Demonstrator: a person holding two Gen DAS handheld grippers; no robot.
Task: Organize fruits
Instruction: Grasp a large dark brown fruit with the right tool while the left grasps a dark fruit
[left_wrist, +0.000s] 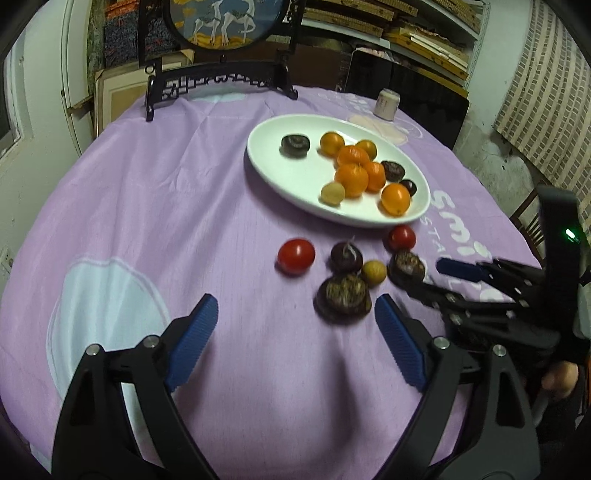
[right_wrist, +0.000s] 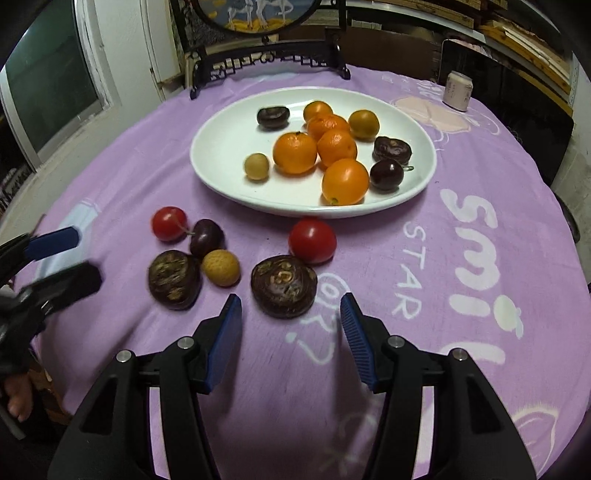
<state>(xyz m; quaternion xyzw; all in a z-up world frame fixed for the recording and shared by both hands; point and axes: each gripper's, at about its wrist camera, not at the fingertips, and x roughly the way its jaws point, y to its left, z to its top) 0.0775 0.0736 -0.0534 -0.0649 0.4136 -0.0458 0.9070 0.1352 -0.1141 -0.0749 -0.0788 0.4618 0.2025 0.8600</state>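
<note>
Both grippers open and empty, short of the loose fruit on the desk

My left gripper (left_wrist: 295, 314) gapes wide and my right gripper (right_wrist: 290, 310) stands part open, neither holding anything. Just this side of the white plate (right_wrist: 221, 147) lie six loose fruits (right_wrist: 284, 286), slightly blurred. On the plate sit oranges (right_wrist: 295, 153) and dark fruits I can't identify.

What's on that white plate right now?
The white plate holds six orange citrus fruits, one small yellowish fruit and three dark brown ones. Whatever lies behind the orange cluster, touching the plate, is covered.
</note>
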